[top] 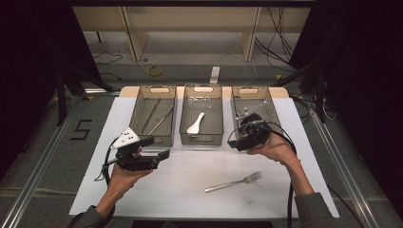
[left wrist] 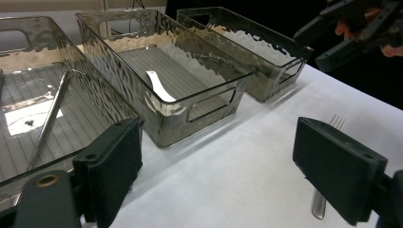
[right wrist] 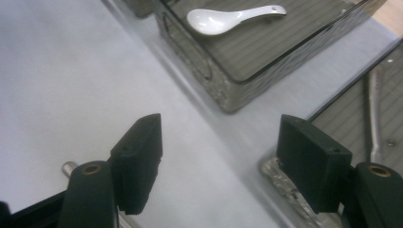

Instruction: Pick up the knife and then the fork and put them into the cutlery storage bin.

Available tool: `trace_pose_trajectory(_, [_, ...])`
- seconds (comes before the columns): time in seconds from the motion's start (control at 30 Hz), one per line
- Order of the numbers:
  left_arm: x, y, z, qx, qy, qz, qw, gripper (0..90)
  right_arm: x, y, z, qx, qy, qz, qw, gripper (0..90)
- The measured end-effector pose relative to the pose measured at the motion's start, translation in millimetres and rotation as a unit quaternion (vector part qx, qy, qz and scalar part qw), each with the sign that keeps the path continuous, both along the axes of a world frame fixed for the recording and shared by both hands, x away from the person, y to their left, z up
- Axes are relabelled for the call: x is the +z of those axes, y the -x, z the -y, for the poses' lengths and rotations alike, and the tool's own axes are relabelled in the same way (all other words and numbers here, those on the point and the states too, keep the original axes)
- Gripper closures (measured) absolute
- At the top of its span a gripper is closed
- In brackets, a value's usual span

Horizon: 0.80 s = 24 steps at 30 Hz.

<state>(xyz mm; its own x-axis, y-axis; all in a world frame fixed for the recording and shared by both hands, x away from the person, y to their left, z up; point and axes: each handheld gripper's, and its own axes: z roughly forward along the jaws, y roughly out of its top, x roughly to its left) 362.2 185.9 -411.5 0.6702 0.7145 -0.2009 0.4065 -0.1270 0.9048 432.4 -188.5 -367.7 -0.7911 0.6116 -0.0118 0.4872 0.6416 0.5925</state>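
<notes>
**Fork loose on the sheet, both grippers empty**

On the white-covered surface (top: 190, 190), the fork (top: 234, 182) lies flat in front of the three trays. Left gripper (top: 154, 148) and right gripper (top: 243, 118) both hover with fingers spread wide, holding nothing. A white spoon (top: 195, 123) rests in the middle tray (top: 201, 137).

Three clear bins (top: 201, 137) in a row on the white-covered worktop (top: 142, 190); white spoon (top: 195, 123) in the middle bin, chopsticks (top: 160, 120) in the left.
</notes>
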Motion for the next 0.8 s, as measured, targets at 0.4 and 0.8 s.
trace_pose_trajectory(0.4, [0.3, 0.6, 0.2, -0.002, 0.002, 0.002, 1.0000, 16.1, -14.8, 19.8, -1.2, 0.023, 0.009, -0.019, 0.9995, 33.1])
trace_pose_trajectory(0.8, [1.2, 2.5, 1.1, -0.006, 0.004, 0.008, 0.9999, 15.8, -31.0, 31.2, -12.4, 0.047, 0.033, -0.044, 0.9974, 30.7])
